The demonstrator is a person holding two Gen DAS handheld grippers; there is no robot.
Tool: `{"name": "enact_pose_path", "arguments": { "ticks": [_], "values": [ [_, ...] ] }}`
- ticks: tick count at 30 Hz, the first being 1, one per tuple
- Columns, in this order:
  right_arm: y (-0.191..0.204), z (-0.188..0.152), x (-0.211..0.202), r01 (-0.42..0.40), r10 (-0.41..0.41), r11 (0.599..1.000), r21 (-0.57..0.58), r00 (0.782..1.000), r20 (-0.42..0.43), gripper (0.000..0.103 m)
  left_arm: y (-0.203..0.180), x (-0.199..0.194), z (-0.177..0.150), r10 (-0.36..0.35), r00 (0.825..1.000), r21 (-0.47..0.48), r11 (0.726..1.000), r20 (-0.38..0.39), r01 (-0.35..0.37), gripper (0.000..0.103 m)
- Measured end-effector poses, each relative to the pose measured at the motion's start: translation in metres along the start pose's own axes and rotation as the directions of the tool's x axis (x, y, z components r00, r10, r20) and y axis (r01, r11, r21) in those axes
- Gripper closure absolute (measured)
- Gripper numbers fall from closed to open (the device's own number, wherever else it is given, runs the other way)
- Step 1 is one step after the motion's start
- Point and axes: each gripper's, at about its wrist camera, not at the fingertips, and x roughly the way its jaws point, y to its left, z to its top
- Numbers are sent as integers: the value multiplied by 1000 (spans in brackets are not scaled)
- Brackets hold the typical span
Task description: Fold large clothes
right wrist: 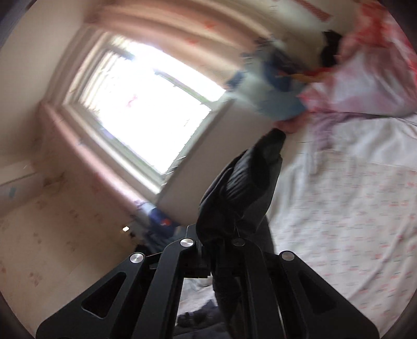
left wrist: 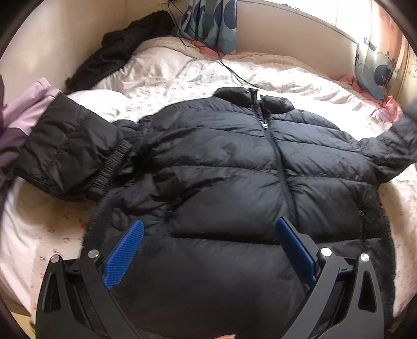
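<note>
A black quilted puffer jacket [left wrist: 234, 167] lay spread front-up on the bed [left wrist: 182, 75], which carried a white sheet with a small pink print. Its body ran lengthwise away from the left wrist camera, hem nearest, collar [left wrist: 250, 95] pointing towards the far wall, and the zip [left wrist: 278, 161] running down the middle, closed as far as could be seen. One sleeve [left wrist: 65, 153] was folded in at the left of that view, its ribbed cuff [left wrist: 112, 167] lying against the jacket's side; the other sleeve [left wrist: 391, 148] stretched out and upwards to the right edge of the view. The left gripper [left wrist: 208, 232] hung over the hem with its blue pads [left wrist: 125, 255] spread wide apart and nothing between them. In the right wrist view, which was blurred, the right gripper [right wrist: 221, 250] was closed tight on a bunch of the black sleeve fabric [right wrist: 242, 187], which stood up from the pinched jaws towards the window [right wrist: 146, 109]. No boxes or baskets showed; the bed itself bore everything. Another dark garment [left wrist: 122, 49] lay heaped at the far left corner of the bed, a lilac and purple garment [left wrist: 23, 122] at the left edge, and a blue patterned pillow [left wrist: 208, 23] stood against the far wall with a black cable [left wrist: 224, 65] trailing from there across the sheet towards the collar. A second blue patterned pillow [left wrist: 375, 70] leaned at the right.
</note>
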Motion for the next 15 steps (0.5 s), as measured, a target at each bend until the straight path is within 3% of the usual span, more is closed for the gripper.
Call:
{"name": "enact_pose_path", "arguments": {
  "ticks": [7, 12, 15],
  "values": [
    [153, -66, 68, -133, 116, 983, -126, 984, -134, 100, 39, -17, 0, 17, 1000, -49, 999, 24, -15, 6],
    [235, -160, 122, -214, 160, 959, -187, 951, -266, 100, 79, -28, 0, 18, 999, -130, 991, 41, -12, 6],
    [267, -235, 155, -250, 158, 944, -217, 916, -369, 100, 104, -34, 1, 12, 999, -184, 983, 52, -2, 6]
  ]
}}
